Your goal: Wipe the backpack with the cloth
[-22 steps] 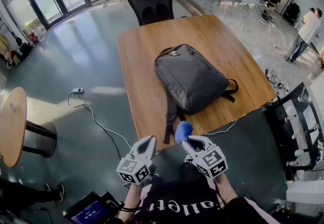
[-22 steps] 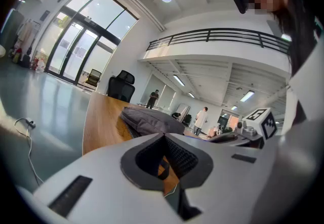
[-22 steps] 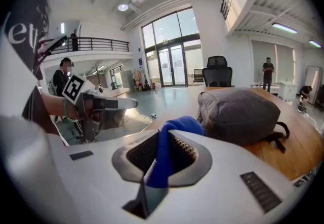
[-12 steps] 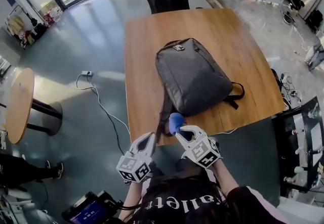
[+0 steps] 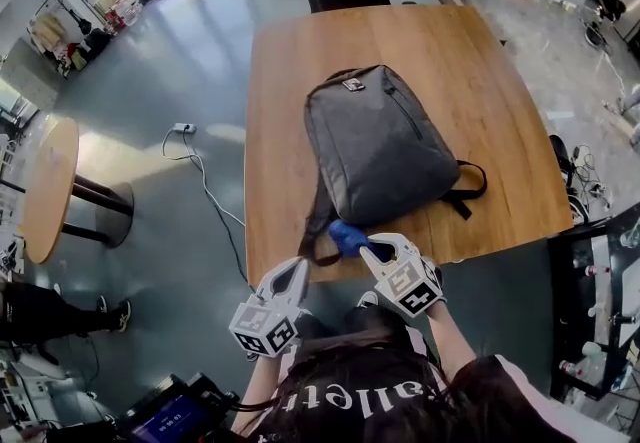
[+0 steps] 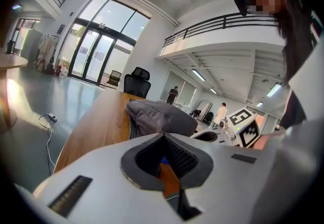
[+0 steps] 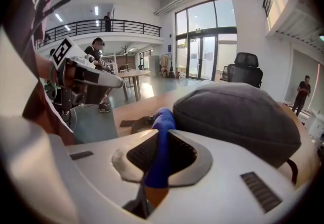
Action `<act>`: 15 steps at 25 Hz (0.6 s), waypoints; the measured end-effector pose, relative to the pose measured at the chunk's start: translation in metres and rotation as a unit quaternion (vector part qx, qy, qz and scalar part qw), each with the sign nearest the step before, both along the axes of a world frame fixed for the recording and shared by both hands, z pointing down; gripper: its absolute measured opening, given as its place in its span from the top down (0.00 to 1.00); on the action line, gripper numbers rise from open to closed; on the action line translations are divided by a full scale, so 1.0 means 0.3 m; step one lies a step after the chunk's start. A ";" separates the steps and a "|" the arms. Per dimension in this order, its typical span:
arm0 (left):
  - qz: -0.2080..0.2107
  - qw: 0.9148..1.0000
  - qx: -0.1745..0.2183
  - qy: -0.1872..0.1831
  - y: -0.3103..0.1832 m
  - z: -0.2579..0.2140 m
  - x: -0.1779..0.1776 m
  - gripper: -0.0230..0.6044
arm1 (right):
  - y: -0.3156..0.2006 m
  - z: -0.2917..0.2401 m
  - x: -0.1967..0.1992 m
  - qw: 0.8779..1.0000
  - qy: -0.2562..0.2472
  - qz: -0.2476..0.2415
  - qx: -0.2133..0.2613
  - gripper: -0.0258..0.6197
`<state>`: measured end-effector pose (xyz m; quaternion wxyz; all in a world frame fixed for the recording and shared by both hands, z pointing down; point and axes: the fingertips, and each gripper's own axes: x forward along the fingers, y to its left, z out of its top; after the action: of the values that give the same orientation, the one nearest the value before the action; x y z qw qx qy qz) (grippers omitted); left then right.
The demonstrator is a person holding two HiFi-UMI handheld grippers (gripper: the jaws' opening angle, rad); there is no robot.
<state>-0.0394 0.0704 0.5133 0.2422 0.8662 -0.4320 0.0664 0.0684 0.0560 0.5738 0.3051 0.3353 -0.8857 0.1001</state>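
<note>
My right gripper (image 5: 372, 249) clamps the cloth (image 5: 346, 236); my left gripper (image 5: 297, 271) is closed, empty; the backpack (image 5: 385, 146) lies at 12 o'clock

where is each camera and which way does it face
Head view: on the person's head, facing steeply down at the grey fabric backpack on the wooden table; both claws show.
Left gripper view: on the left claw, facing along the table; shut jaws show.
Right gripper view: on the right claw, facing the backpack; jaws pinch a blue cloth.
All share the backpack.
</note>
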 end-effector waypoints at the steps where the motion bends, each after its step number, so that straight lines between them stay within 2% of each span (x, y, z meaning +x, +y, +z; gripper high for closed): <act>1: 0.002 1.000 -0.001 -0.001 -0.002 0.001 0.014 0.96 | -0.006 0.003 0.031 1.000 0.000 0.009 0.000 0.87; 8: 0.035 0.999 0.003 -0.006 -0.025 -0.008 0.114 0.96 | -0.033 -0.015 0.239 0.994 -0.042 0.101 0.000 0.86; 15: 0.076 0.997 0.002 -0.009 -0.066 -0.015 0.209 0.96 | -0.089 0.003 0.497 0.981 -0.039 0.188 0.001 0.86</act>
<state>0.0234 0.0506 0.5089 0.2303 0.8963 -0.3677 0.0916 0.2175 0.0292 0.5747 0.2461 0.4921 -0.8180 0.1678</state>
